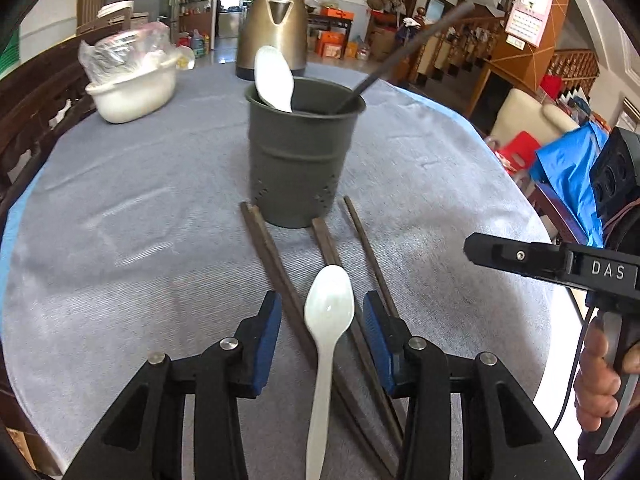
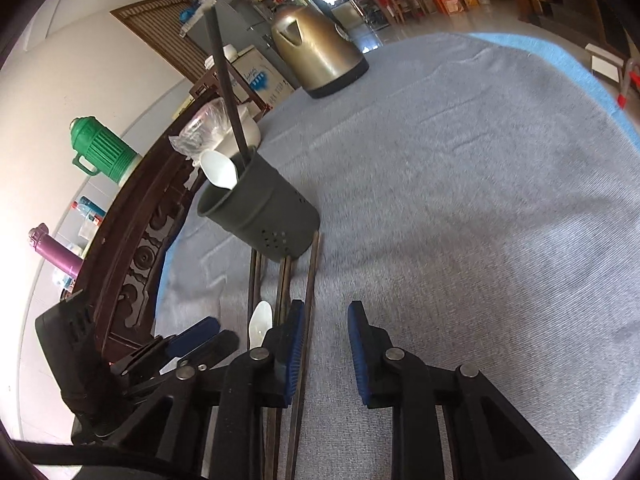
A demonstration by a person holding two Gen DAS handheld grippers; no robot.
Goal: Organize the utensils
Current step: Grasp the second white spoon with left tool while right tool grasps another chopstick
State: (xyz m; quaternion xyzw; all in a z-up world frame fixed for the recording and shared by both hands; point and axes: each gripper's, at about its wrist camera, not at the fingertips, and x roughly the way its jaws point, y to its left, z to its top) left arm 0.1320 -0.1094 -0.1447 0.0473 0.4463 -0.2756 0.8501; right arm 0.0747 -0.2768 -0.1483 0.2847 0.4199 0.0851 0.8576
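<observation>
On the desk [image 1: 120, 240] the utensil holder [image 1: 302, 160] stands in the middle, with a spoon [image 1: 274, 80] and a chopstick [image 1: 404, 54] in it. Before it lie loose chopsticks [image 1: 276, 268] and a second spoon [image 1: 326, 340]. Behind stands a kettle [image 1: 274, 28], a bowl [image 1: 132, 88] to its left.

White spoon [image 1: 329, 304], dark-brown chopsticks [image 1: 276, 264], dark-grey holder [image 1: 298, 160], grey-blue tablecloth [image 1: 140, 240], bronze kettle [image 1: 276, 24].

I see a bronze kettle [image 1: 273, 26] standing at the far edge of the desk [image 1: 120, 220], which wears a grey cloth. A white bowl [image 1: 132, 90] with a plastic bag [image 1: 120, 46] sits far left. Beyond the desk stand a green thermos [image 2: 103, 151] and a purple bottle [image 2: 54, 251].
</observation>
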